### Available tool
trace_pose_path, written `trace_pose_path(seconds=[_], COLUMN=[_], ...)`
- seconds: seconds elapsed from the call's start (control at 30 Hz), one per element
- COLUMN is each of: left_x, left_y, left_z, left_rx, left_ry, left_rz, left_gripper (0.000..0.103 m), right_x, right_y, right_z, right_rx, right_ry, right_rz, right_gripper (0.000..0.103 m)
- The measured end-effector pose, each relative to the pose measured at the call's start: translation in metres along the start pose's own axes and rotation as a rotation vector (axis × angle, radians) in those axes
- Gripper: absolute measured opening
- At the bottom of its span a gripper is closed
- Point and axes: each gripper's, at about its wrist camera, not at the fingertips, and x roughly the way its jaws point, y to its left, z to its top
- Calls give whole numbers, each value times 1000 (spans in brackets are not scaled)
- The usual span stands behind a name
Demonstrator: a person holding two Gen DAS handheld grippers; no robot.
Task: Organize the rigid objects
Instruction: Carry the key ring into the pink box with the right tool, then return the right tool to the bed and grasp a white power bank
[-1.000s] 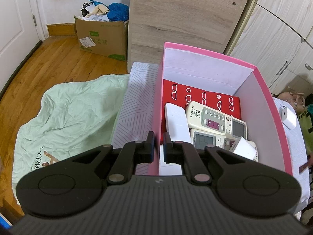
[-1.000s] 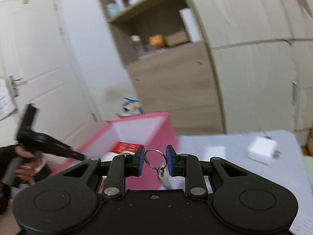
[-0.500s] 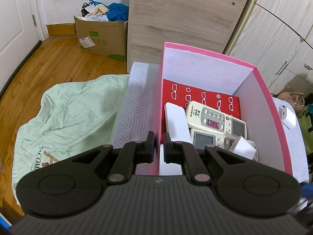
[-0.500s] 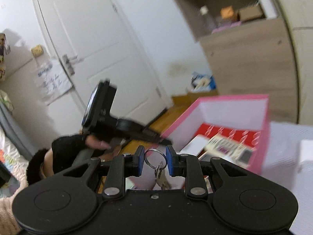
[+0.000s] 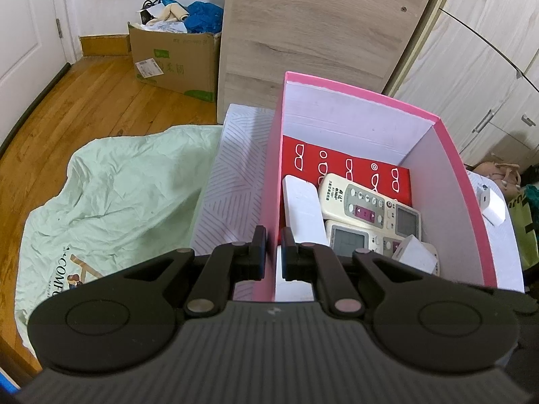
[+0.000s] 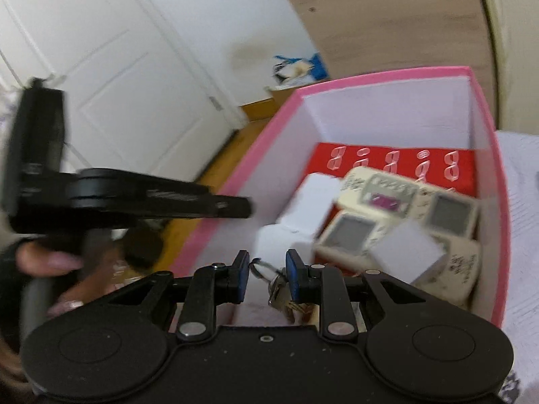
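Left wrist view: our left gripper (image 5: 273,249) pinches the near-left wall of the pink box (image 5: 468,202), which holds 2 remote controls (image 5: 363,198).

Right wrist view: our right gripper (image 6: 267,274) grips a key ring (image 6: 264,271) over the box's near edge.

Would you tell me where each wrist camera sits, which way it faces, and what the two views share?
Left wrist: behind the left gripper, which is clamped on the wall of the pink box, looking down into it.
Right wrist: behind the right gripper, holding a key ring over the box, facing the door; the person's hand shows.
Shared: the pink box, remote controls and red case.
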Motion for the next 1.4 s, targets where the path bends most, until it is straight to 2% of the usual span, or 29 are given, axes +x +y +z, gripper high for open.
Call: trace_pose_path(seconds=[0.07,0.27,0.4,0.53,0.67,0.83,1.03,1.17,1.27,1.4], left_x=[0,0,-1,-1,-1,-1,-1,-2,-1,-2], left_y=[-1,-2,-2,-2,1,2,-2,-4,-4,-3], left_z=[-1,-1,-2,-2,-2,-3,-2,-2,-1,-1], left_rx=[6,10,13,11,-4,-3,7,13,0,10], left_ry=[-3,-4,-5,-5,1,0,-4,-3,1,-1], left_rz=[1,0,-1,0,-9,-5,9,14,4,8], left_gripper=[6,6,6,6,6,6,6,6,6,6], right_x=[-3,-48,-85,-120,-134,-123,-92,-67,-55,-41], right_y=[3,-10,-29,-60,-92,-120,-151,-164,-173,-182], right_z=[0,5,8,10,11,9,15,23,27,32], right_rx=[-42,-42,-65,-32,9,-41,-77,-135,-142,-161], right_ry=[-5,-97,-172,-220,-223,-212,-124,-71,-51,-38], right_rz=[-46,-15,-70,-148,-228,-347,-390,-436,-471,-529], right_gripper=[40,41,41,41,41,42,45,52,53,61])
